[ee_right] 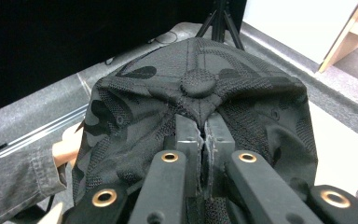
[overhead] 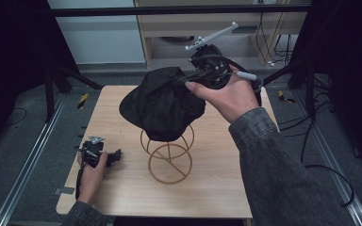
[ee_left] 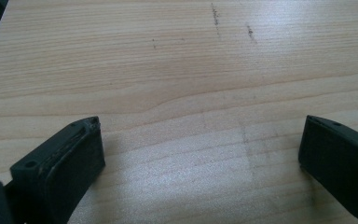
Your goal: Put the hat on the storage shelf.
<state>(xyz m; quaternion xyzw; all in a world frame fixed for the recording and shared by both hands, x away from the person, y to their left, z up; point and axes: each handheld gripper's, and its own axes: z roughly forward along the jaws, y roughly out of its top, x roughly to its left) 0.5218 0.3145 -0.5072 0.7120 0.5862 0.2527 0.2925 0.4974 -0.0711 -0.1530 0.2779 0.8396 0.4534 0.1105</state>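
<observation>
Tabletop stand, half-hidden under cap

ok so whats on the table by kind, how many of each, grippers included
black cap: 1, pinched by the right gripper
gold wire stand: 1, under the cap
grippers: 2, the left gripper resting on the table, open
total: 4
</observation>
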